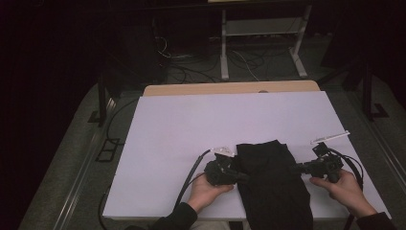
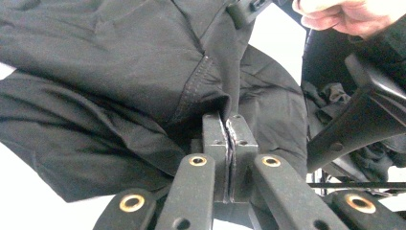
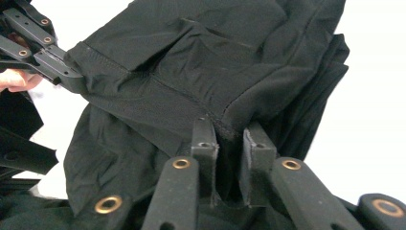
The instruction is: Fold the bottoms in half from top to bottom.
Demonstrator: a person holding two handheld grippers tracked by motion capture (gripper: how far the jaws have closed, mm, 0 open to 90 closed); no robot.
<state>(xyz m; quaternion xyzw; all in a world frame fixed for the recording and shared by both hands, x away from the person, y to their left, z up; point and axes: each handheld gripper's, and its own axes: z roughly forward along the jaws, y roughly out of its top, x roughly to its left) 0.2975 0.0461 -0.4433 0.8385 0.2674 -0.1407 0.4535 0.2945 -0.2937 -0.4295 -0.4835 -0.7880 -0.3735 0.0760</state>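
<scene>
Still-creased black garment (image 1: 274, 182) (stitched seams), left tool (image 2: 229, 125) clamped on it, right tool (image 3: 229, 128) slightly apart.

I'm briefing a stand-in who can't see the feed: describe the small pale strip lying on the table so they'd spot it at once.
Start at the white table. Near its right edge, beyond the right gripper, lies the pale strip, thin and slanted. It is light and flat, unlike the black garment bunched beside it.

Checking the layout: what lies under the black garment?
The garment lies on the white table, its near end hanging over the table's front edge. Whether anything lies under it cannot be seen; the cloth covers that patch.
</scene>
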